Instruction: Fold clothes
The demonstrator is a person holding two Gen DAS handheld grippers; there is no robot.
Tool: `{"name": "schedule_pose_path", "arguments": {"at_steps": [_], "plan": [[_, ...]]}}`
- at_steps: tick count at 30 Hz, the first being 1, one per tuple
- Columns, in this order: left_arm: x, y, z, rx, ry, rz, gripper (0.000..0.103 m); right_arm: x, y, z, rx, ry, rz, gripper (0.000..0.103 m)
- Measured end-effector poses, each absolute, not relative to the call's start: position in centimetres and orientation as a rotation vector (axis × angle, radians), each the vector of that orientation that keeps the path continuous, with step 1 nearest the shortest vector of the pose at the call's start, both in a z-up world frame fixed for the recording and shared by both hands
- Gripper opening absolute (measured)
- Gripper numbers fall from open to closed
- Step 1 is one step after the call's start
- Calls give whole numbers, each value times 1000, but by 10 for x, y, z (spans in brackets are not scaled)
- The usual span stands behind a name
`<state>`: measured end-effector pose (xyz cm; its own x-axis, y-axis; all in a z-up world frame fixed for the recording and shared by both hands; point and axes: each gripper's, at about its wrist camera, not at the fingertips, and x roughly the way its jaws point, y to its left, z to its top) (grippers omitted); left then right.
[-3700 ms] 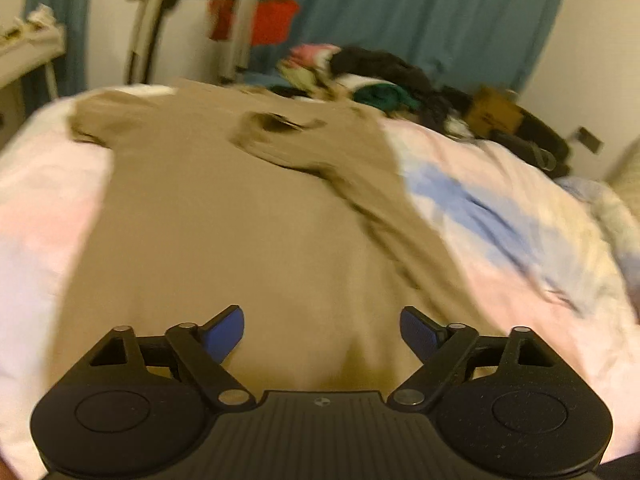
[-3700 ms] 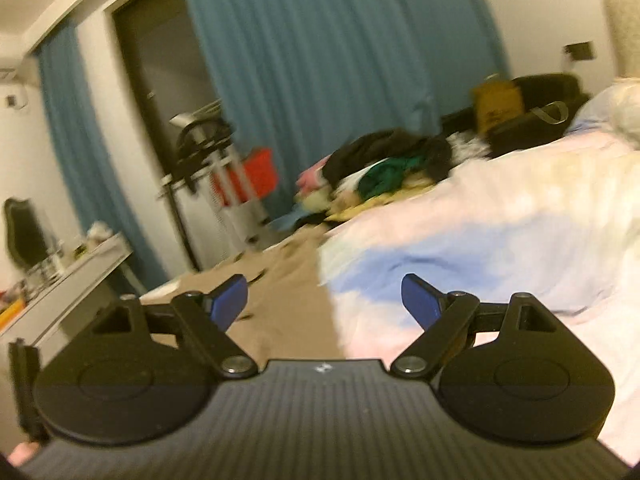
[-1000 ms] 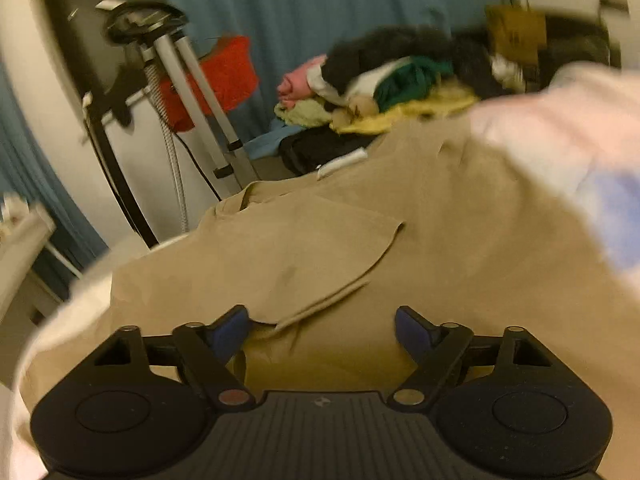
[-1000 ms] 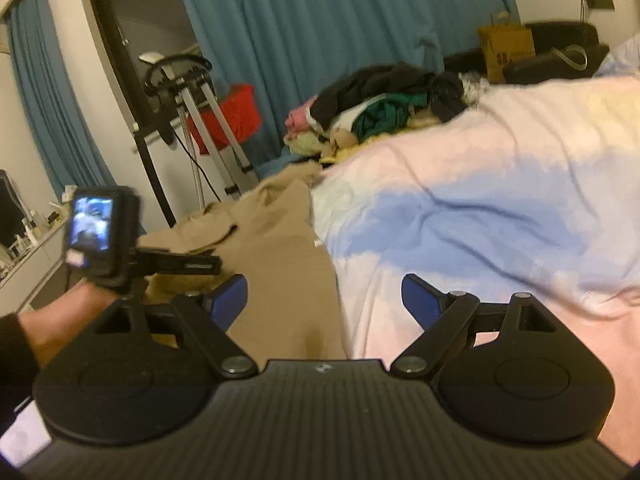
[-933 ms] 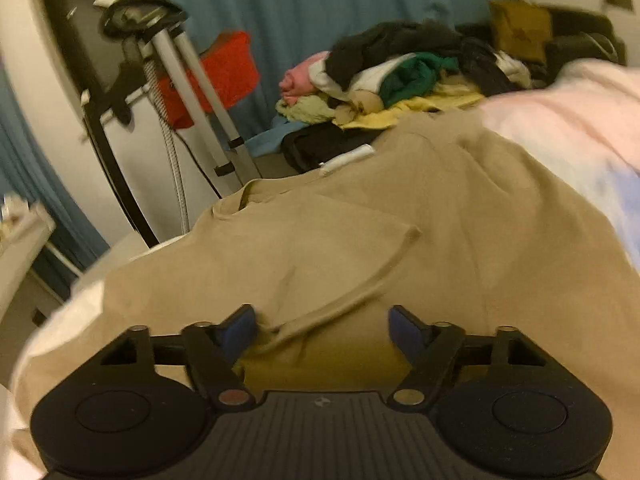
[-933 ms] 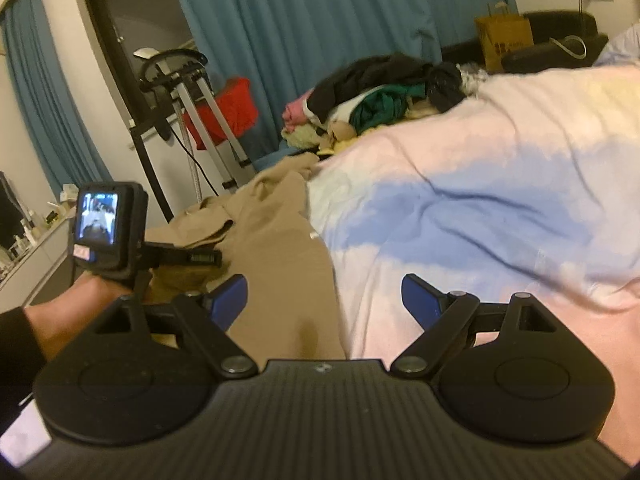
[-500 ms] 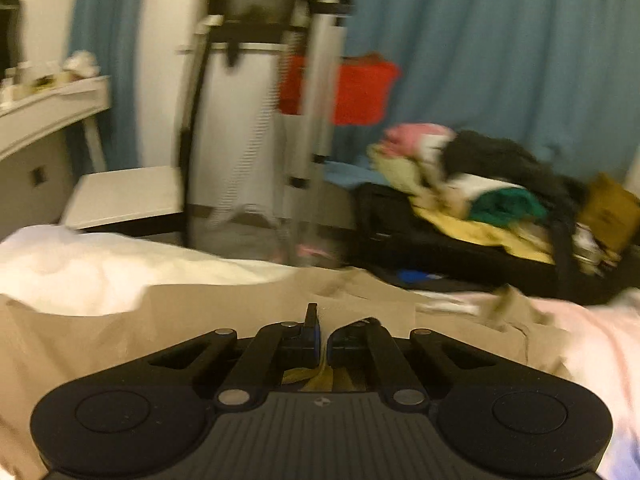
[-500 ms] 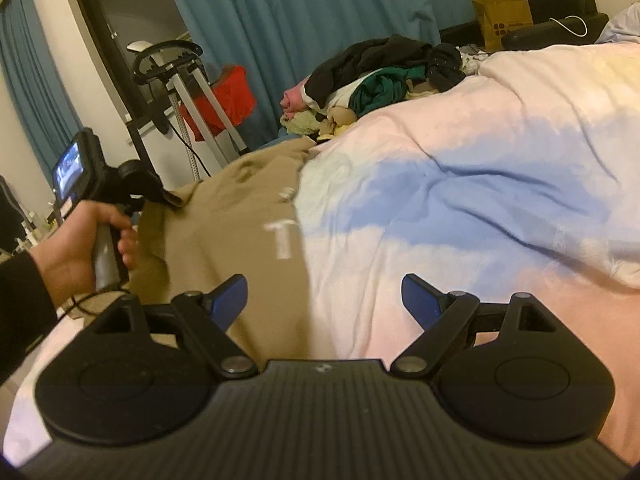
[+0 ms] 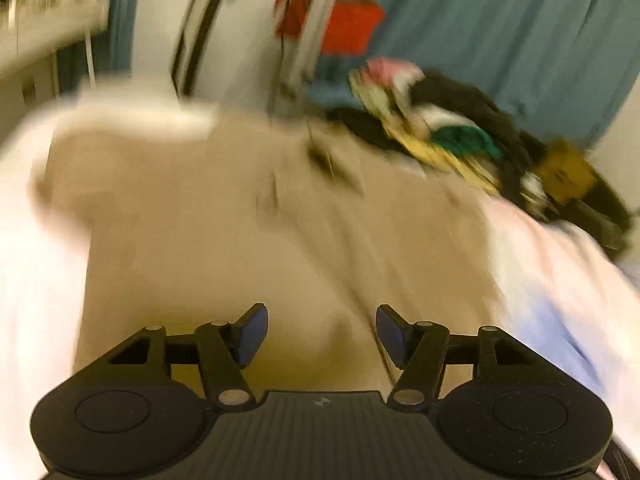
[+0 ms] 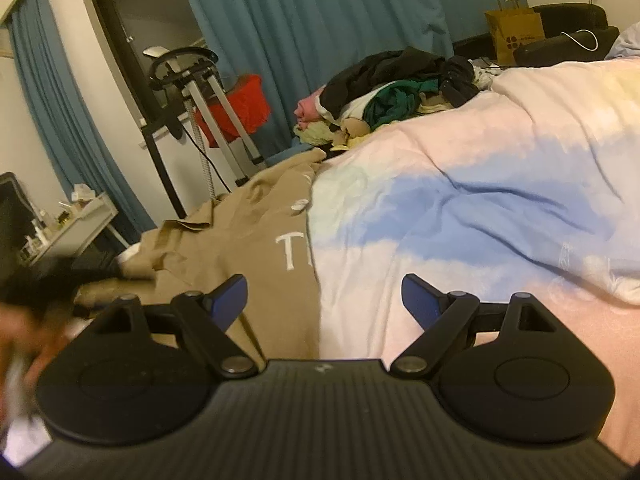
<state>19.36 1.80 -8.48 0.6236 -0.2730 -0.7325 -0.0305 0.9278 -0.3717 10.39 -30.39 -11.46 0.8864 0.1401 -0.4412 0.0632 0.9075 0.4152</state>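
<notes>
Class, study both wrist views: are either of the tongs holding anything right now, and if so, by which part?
Nothing is held. The left tongs are open above the tan shirt, and the right tongs are open and empty over the bedspread.

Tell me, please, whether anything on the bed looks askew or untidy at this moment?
The tan shirt is not flat: its far sleeve area is bunched into folds near the bed's edge. Beyond it, a heap of unfolded clothes sits jumbled. Both the left claw and right claw are open and empty.

Shirt (image 10: 240, 248) spread on bed (image 10: 480, 200), frame left; clothes pile (image 10: 392, 88) heaped behind, upper centre.
</notes>
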Motion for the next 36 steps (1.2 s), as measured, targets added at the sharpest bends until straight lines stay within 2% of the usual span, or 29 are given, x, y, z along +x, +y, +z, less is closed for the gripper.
{"name": "schedule_pose_path", "arguments": {"at_steps": [6, 11, 16, 17, 19, 20, 25, 30, 33, 35, 36], "plan": [[67, -2, -112, -536, 1056, -351, 59, 74, -302, -98, 415, 524, 115, 85], [25, -32, -130, -507, 1137, -544, 59, 32, -307, -88, 438, 574, 104, 85], [14, -41, -139, -466, 1123, -553, 57, -4, -326, -77, 568, 534, 42, 85], [14, -40, -138, -481, 1121, -563, 51, -7, -328, -76, 583, 527, 33, 85], [13, -38, -138, -511, 1116, -581, 8, -7, -327, -76, 573, 528, 12, 85], [14, -36, -137, -513, 1109, -584, 3, -6, -325, -77, 561, 531, 7, 85], [9, -27, -116, -450, 1042, -602, 2, -1, -314, -80, 494, 542, 3, 85], [-10, -21, -114, -344, 1079, -556, 1, -3, -298, -73, 396, 510, 39, 85], [-14, -21, -108, -306, 1037, -540, 2, -4, -287, -70, 340, 488, 61, 85], [-18, -21, -104, -282, 1006, -531, 8, -6, -279, -65, 318, 460, 86, 85], [-19, -21, -101, -270, 990, -526, 16, -8, -275, -63, 308, 447, 103, 85]]}}
